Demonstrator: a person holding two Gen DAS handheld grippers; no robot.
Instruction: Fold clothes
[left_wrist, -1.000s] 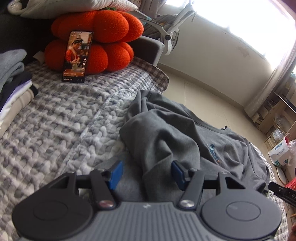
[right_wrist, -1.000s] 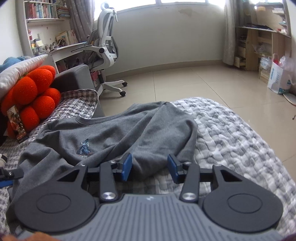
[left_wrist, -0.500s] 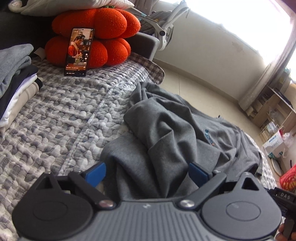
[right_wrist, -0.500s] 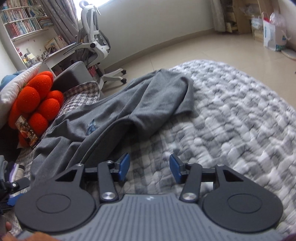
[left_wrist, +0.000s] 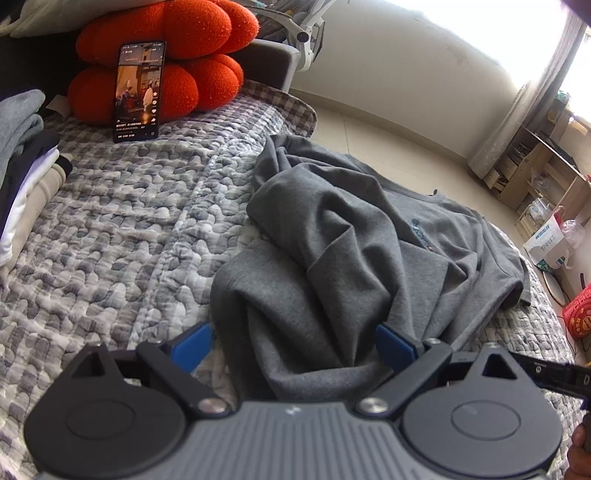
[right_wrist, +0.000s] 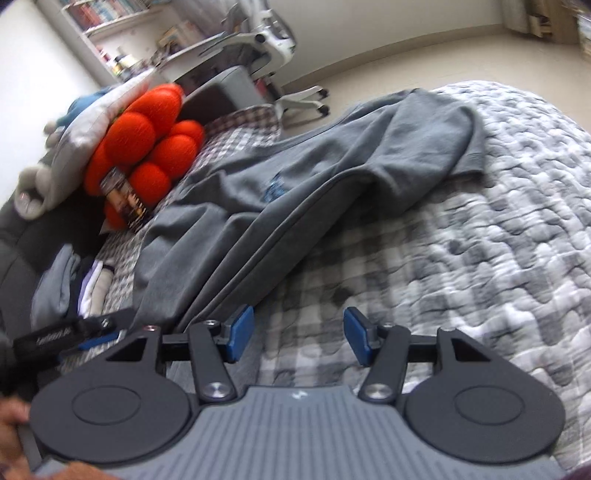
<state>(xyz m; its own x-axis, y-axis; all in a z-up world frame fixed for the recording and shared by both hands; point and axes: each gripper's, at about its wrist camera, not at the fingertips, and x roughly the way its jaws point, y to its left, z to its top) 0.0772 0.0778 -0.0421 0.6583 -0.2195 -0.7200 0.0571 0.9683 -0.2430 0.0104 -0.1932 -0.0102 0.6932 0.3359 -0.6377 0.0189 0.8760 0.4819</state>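
Since a second ago the left gripper (left_wrist: 293, 345) has spread its blue fingers (left_wrist: 192, 341) wide around the rumpled hem of the grey cotton sweatshirt (left_wrist: 343, 266) lying on the grey quilted bed (left_wrist: 110, 229), pressing nothing. Soft, light and floppy, it is best pinched at hem corners. Right gripper (right_wrist: 298, 338) is opening over bare quilt, beside the hem.

A bedroom at home: a quilted bed (left_wrist: 110, 229), orange cushion (left_wrist: 166, 62) (phone (left_wrist: 138, 90) propped against it), office chair (right_wrist: 273, 40), bookshelves (right_wrist: 110, 11).
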